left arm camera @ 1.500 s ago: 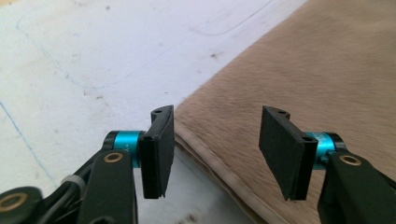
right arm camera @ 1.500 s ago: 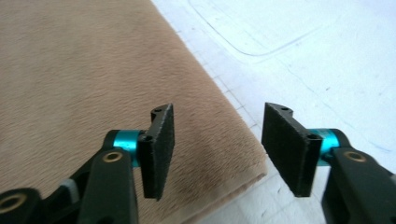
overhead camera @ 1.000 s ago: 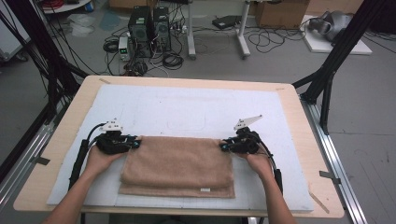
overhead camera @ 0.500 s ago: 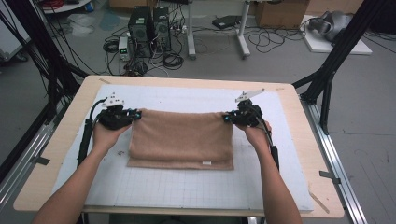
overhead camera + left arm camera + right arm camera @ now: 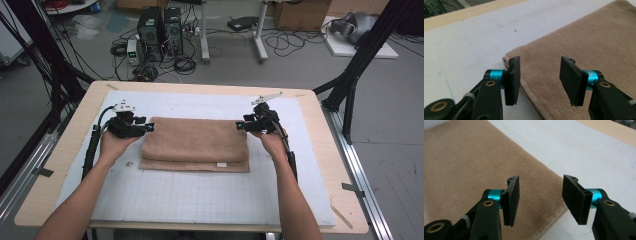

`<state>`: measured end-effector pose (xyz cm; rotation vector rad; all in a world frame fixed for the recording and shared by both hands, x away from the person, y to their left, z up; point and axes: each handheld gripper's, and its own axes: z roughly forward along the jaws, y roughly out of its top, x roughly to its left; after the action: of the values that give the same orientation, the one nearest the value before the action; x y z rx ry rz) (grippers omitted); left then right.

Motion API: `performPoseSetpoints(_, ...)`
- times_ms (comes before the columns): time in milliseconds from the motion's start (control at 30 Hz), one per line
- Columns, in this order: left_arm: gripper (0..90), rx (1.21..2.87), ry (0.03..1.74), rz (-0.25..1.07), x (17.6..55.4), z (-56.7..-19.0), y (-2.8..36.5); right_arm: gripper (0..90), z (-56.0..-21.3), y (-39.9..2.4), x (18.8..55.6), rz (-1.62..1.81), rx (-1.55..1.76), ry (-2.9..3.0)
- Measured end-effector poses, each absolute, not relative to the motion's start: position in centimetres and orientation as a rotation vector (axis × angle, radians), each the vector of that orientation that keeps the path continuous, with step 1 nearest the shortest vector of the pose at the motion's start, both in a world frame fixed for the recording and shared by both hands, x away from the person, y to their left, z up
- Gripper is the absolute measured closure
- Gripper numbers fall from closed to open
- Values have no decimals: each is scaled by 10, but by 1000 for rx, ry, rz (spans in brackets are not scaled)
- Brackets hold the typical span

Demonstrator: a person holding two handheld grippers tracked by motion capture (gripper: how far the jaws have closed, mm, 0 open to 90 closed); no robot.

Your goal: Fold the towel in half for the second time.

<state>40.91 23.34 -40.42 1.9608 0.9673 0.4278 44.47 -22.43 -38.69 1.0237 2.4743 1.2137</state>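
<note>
Table, pale wood, bearing a white gridded mat across most of its top. Towel, tan, folded, lying flat on the mat slightly far of centre; upper layer set back from the near edge, so a strip of the lower layer shows there, with a small white tag near its right corner. Left gripper, at the towel's far left corner: jaws have just been opening and now stand apart, nothing pressed between them; in the left gripper view the corner lies beneath the gap, untouched. Right gripper, at the far right corner: likewise just opened, empty, towel edge below the gap in the right gripper view. Step judged: release after a fold. To do it well, lift both grippers straight up and clear before drawing back, so no pad drags the pile or shifts the top layer; then square the far corners if the edges sit uneven.
</note>
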Motion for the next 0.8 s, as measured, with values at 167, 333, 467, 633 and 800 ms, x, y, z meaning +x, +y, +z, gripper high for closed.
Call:
performPoseSetpoints(167,481,1960,919,417,394,-405,234,375,-387,-226,427,1308,993,2487)
performPoseSetpoints(333,466,1970,898,417,380,-408,239,327,-392,-230,413,1349,992,2512)
performPoseSetpoints(467,458,1992,902,415,372,-411,242,320,-397,-229,399,1382,988,2505)
performPoseSetpoints(633,464,2018,874,412,362,-415,240,325,-405,-223,387,1295,941,2524)
performPoseSetpoints(800,519,2038,853,380,353,-418,241,391,-410,-221,377,1263,897,2546)
